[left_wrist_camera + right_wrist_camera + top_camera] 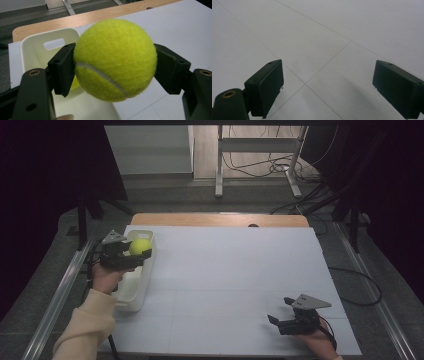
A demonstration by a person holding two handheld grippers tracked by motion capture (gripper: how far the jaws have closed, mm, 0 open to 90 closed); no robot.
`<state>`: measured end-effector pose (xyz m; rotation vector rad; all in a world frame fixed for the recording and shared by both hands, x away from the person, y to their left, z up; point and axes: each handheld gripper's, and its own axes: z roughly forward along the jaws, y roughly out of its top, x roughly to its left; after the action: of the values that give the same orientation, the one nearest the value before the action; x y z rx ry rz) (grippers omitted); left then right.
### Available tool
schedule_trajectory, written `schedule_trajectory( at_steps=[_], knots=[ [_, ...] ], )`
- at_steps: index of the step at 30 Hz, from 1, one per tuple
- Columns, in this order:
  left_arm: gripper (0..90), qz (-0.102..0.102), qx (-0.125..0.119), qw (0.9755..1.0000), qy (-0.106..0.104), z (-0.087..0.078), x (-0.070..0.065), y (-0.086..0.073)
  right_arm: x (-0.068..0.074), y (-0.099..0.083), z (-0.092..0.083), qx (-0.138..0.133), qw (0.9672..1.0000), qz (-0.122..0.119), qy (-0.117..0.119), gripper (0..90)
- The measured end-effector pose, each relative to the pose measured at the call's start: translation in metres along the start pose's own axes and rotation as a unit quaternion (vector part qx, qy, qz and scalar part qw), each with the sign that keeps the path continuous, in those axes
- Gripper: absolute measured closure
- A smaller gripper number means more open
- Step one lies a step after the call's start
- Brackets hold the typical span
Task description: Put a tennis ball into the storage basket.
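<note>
L gripper [131,254] jaws clamped on yellow tennis ball [115,60], held above the white bin [135,290] at the surface's left edge, toward the far-left corner. Looks like a 2nd yellow ball is already in the bin, partly hidden. R gripper [281,315] rests near the near-right corner, jaws apart, nothing btwn them.

Risks: grip is on the ball's curved sides only, so it could squirt out; if dropped from this height it may bounce off the rim or the other ball & roll across the surface.

No brand or writing legible on ball or bin.
</note>
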<state>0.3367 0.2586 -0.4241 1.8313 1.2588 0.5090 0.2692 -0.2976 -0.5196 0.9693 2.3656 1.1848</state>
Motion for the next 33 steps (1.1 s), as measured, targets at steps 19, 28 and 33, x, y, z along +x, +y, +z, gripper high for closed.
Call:
schedule_trajectory(
  at_steps=[19, 28, 33],
  knots=[
    [26.4, -0.011, 0.016, 0.9997, 0.011, 0.004, 0.013, -0.006, 0.0, 0.0, 0.001, 0.0, 1.0, 0.001, -0.001, 10.4],
    [26.4, -0.008, 0.033, 0.9993, 0.015, 0.008, 0.015, -0.01, 0.0, 0.0, 0.001, 0.005, 1.0, 0.001, -0.002, 10.6],
    [26.4, -0.005, 0.039, 0.9991, 0.018, 0.009, 0.014, -0.01, 0.0, -0.001, 0.002, 0.007, 1.0, 0.001, -0.004, 10.6]
  ],
)
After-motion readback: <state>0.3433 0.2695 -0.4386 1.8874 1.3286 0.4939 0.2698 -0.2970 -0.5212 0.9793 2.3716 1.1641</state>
